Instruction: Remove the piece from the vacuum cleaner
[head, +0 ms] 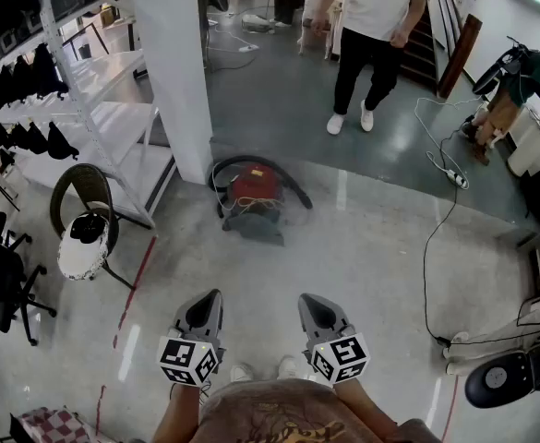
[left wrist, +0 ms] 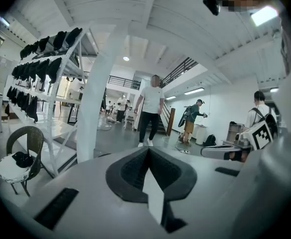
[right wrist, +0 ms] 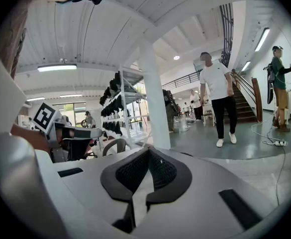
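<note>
A red vacuum cleaner (head: 251, 192) with a black hose looped over it and a grey front part lies on the floor by the white pillar (head: 173, 72). My left gripper (head: 216, 295) and right gripper (head: 303, 299) are held side by side well short of it, near the bottom of the head view. Both are shut with nothing between the jaws. In the left gripper view the left gripper (left wrist: 148, 149) has its tips together, and in the right gripper view so does the right gripper (right wrist: 147, 149). The vacuum cleaner is hidden behind the jaws in both gripper views.
A white shelving rack (head: 85, 90) and a wicker chair (head: 83, 220) stand at the left. A person in a white shirt (head: 371, 35) walks beyond the vacuum cleaner. A black cable and power strip (head: 440, 169) trail across the floor at the right, where another person (head: 514, 90) bends.
</note>
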{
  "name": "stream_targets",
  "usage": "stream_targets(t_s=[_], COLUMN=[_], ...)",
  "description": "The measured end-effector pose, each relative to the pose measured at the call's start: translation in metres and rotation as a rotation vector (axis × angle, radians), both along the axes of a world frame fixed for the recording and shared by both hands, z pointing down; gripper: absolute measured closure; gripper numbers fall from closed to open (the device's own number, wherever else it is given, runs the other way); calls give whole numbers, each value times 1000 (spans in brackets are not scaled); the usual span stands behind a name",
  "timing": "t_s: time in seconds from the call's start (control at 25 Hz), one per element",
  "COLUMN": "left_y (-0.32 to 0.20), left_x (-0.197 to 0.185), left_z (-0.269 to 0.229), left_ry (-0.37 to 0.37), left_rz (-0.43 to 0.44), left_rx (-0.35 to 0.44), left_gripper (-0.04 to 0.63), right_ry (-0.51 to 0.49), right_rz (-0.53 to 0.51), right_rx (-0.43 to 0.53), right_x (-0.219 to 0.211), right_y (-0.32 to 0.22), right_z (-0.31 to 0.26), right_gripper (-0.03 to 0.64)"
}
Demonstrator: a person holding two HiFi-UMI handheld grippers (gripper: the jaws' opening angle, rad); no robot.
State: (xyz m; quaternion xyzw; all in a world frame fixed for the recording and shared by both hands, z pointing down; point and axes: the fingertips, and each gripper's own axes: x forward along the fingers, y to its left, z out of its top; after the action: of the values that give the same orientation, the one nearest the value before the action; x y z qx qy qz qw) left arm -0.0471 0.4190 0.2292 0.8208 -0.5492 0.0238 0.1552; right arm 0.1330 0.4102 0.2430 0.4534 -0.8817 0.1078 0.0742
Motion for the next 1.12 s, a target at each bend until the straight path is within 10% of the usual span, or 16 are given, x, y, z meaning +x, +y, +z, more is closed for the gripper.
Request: stream_targets(t_s=[1.12], left_y=[-42], left_x=[-46], left_z=[29], left_ry=[3], left_rz=[100], left_rx=[-33], left_gripper=[594], right_ry=[18], right_rz=[112], right_rx=[-19], right_x=[-44], right_y=[-26], right_z=[30], right_gripper=[617])
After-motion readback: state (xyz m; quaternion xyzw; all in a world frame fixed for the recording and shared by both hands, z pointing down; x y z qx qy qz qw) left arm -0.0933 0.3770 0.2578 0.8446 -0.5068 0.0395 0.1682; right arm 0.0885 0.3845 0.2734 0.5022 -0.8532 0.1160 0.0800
